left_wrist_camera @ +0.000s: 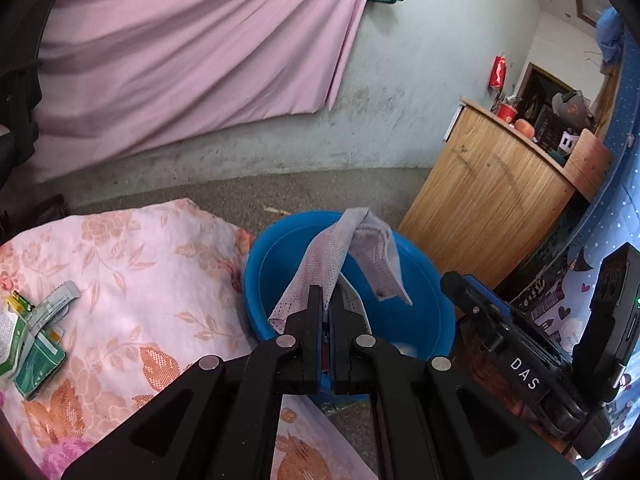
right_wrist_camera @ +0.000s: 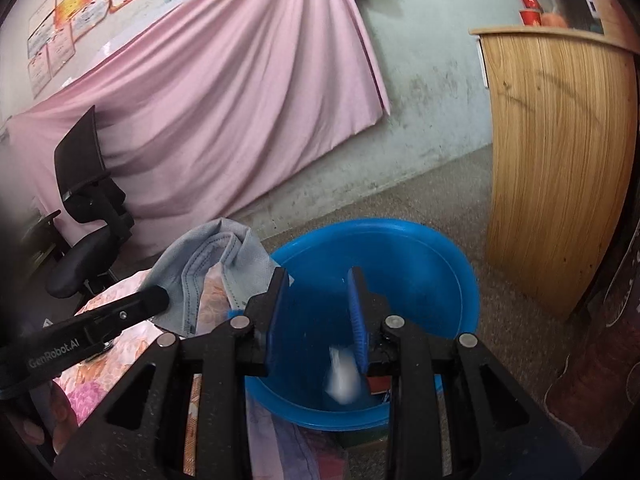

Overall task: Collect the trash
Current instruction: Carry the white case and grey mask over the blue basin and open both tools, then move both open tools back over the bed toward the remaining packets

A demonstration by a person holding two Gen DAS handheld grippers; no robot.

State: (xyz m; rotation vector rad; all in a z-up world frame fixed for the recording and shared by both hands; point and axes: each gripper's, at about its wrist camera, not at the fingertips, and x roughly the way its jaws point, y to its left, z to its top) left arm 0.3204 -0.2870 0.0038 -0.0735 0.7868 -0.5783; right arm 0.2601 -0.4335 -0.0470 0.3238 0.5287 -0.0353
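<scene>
My left gripper (left_wrist_camera: 329, 296) is shut on a grey perforated cloth (left_wrist_camera: 352, 248) that hangs over a blue plastic basin (left_wrist_camera: 256, 268) on the floor beside the bed. In the right wrist view my right gripper (right_wrist_camera: 318, 280) stands open above the same basin (right_wrist_camera: 424, 300). A blurred white scrap (right_wrist_camera: 342, 376) shows below its blue pads, inside the basin's outline. The grey cloth (right_wrist_camera: 208, 264) hangs at the left there, with one finger (right_wrist_camera: 132, 308) of the left gripper on it. Green wrappers (left_wrist_camera: 36, 352) lie on the floral bedsheet (left_wrist_camera: 140, 280).
A wooden cabinet (right_wrist_camera: 560, 160) stands right of the basin on the concrete floor (right_wrist_camera: 432, 200). A black office chair (right_wrist_camera: 84, 208) sits at the left before a pink curtain (right_wrist_camera: 220, 100). The right gripper's black housing (left_wrist_camera: 520, 360) is close on the left gripper's right.
</scene>
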